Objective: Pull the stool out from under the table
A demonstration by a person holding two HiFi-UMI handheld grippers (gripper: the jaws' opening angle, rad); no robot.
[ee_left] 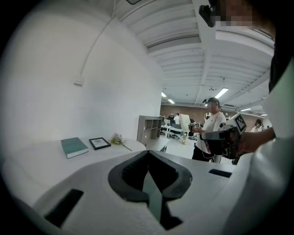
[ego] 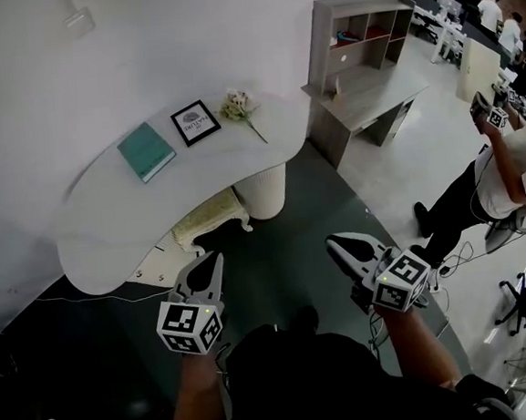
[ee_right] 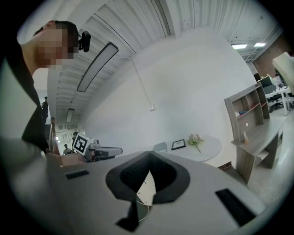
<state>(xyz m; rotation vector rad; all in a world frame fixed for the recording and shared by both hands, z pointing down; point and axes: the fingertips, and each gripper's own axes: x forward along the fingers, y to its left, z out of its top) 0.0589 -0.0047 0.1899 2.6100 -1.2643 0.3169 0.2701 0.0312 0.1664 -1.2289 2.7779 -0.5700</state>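
Closed and empty, left claw and right claw hover short of the table, apparently approaching the stool tucked beneath its top.

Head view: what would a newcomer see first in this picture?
The curved white table by the wall stands out, with a teal book, a framed picture and flowers on top. A cream stool sits under it. Nearer, the left gripper and right gripper point toward it, fingers shut.
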